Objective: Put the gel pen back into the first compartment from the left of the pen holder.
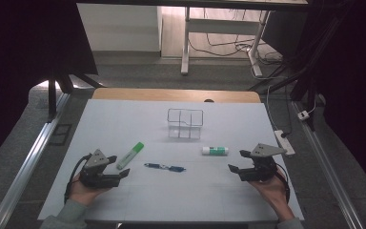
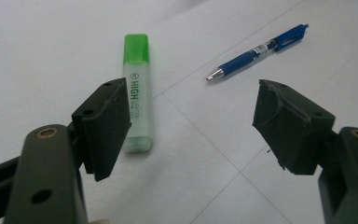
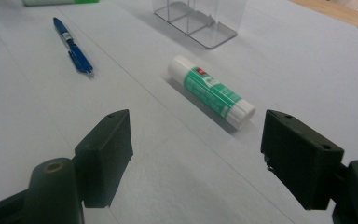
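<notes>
Both the left gripper and the right gripper gape wide and empty above the table, near the highlighter and glue stick.

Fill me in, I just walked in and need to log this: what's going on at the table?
A person holds a gripper in each hand over a white table. Both are open and hold nothing. The left gripper sits close to a green highlighter; the right gripper faces a glue stick. A blue pen lies between them, and a clear organizer stands farther back. All three items lie loose on the table.
</notes>
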Action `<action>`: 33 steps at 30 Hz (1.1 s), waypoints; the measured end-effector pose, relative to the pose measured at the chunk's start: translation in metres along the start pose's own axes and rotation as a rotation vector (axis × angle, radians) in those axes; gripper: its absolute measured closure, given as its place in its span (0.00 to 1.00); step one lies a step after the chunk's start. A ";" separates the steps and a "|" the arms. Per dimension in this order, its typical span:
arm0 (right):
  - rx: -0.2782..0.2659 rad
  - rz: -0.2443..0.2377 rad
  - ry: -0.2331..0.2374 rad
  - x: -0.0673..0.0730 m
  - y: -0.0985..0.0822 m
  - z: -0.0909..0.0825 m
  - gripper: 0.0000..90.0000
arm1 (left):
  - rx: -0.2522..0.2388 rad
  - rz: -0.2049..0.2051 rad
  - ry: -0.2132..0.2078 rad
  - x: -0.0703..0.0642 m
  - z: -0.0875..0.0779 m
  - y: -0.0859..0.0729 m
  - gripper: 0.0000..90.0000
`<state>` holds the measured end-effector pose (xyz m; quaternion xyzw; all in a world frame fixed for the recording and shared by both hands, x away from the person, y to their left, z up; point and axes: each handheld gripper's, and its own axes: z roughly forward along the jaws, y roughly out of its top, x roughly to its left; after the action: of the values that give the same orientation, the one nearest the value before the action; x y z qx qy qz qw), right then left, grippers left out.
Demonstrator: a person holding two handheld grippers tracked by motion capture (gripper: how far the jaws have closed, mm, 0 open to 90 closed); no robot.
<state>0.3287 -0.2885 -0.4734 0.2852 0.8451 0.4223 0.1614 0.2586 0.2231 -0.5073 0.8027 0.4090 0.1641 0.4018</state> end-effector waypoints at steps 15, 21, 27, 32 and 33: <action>0.018 -0.026 0.062 0.015 0.030 0.024 0.28 | 0.004 0.006 0.002 -0.001 0.001 0.000 0.30; 0.035 -0.047 0.081 0.022 0.039 0.034 0.28 | 0.006 0.007 0.002 -0.001 0.002 0.000 0.30; 0.040 -0.052 0.106 0.027 0.047 0.042 0.28 | 0.012 0.013 0.000 -0.002 0.005 0.001 0.30; 0.039 -0.060 0.134 0.032 0.057 0.048 0.28 | 0.011 0.014 -0.001 -0.002 0.005 0.001 0.30; 0.038 -0.065 0.140 0.034 0.059 0.050 0.28 | 0.011 0.014 -0.001 -0.002 0.005 0.001 0.30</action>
<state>0.3484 -0.2083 -0.4568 0.2305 0.8711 0.4194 0.1102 0.2606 0.2186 -0.5090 0.8077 0.4043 0.1644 0.3964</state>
